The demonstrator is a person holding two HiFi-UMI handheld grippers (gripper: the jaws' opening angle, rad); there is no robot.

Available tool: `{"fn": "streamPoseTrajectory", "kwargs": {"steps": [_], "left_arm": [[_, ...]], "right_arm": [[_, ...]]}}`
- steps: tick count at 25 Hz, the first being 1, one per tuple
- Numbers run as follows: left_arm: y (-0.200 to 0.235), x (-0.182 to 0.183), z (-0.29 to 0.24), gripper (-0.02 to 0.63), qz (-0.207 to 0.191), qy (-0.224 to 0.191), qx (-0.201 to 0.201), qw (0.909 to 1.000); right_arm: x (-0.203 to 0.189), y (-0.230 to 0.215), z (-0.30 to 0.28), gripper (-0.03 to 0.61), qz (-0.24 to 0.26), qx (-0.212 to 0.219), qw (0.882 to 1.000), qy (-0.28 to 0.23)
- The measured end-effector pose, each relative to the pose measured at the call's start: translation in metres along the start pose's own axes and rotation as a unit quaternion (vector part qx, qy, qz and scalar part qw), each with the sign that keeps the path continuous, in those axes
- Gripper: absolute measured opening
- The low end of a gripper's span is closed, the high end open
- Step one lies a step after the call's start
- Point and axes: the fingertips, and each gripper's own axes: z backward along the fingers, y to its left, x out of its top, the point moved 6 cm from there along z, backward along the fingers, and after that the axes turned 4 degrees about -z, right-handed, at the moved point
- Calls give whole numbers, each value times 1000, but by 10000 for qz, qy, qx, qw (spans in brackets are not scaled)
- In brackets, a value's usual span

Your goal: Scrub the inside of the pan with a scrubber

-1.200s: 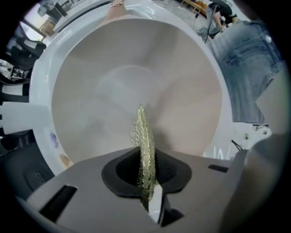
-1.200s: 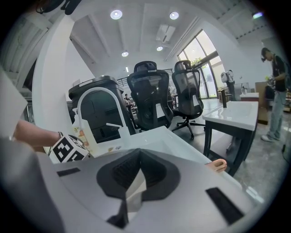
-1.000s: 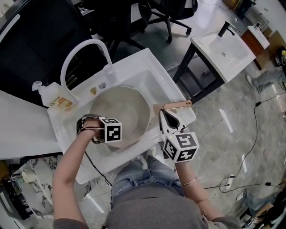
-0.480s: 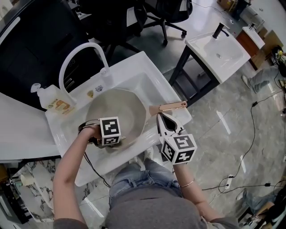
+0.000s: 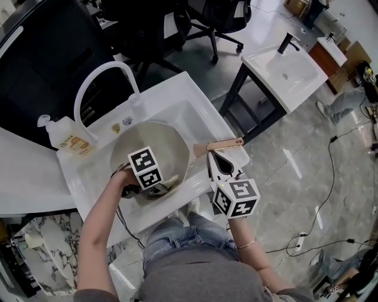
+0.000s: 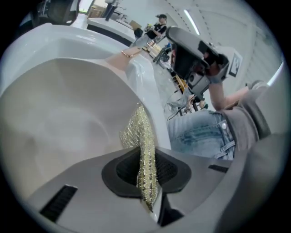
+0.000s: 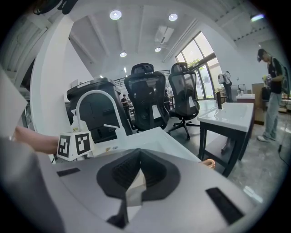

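Observation:
The pan (image 5: pixel 155 144), pale inside with a copper handle (image 5: pixel 226 143), lies in the white sink (image 5: pixel 198 106). My left gripper (image 5: pixel 160 184) is down inside the pan near its front wall, shut on a gold mesh scrubber (image 5: pixel 170 181). In the left gripper view the scrubber (image 6: pixel 143 150) is pinched between the jaws against the pan's wall (image 6: pixel 63 109). My right gripper (image 5: pixel 221 163) is shut on the pan handle at the sink's right rim. The handle's tip (image 7: pixel 208 163) shows past the right gripper (image 7: pixel 135 181).
An arched white faucet (image 5: pixel 97 79) stands behind the sink, with a soap bottle (image 5: pixel 61 135) to its left. A second white basin on a dark frame (image 5: pixel 285 63) stands at the right. Office chairs (image 5: pixel 207 15) are behind. A person (image 7: pixel 274 86) stands far right.
My left gripper has swept with the scrubber from the pan's left side toward its front right wall. The right gripper has kept its hold on the handle.

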Motion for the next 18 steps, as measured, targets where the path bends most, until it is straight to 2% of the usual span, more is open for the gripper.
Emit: {"fn": "streamPoseTrajectory", "kwargs": {"steps": [3, 5, 8, 10, 12, 14, 18], "left_arm": [[0, 15, 2, 63, 224, -649, -118, 9976], [1, 24, 4, 63, 396, -1126, -189, 9927], [5, 36, 6, 63, 722, -1853, -280, 9796], [9, 44, 8, 63, 1019, -2344, -340, 9662], [14, 49, 11, 63, 1367, -2818, -435, 9487], [20, 52, 15, 63, 1716, -3305, -557, 9264], [30, 55, 26, 63, 2345, -4319, -725, 8679]], "right_arm": [[2, -1, -3, 11, 20, 46, 10000, 9], [3, 0, -6, 11, 37, 97, 9999, 28], [3, 3, -12, 11, 82, 207, 9997, 73], [5, 3, -15, 11, 112, 287, 9995, 98], [6, 4, -19, 11, 133, 350, 9992, 123], [6, 6, -22, 11, 144, 407, 9989, 156], [6, 9, -30, 11, 183, 537, 9982, 208]]}}
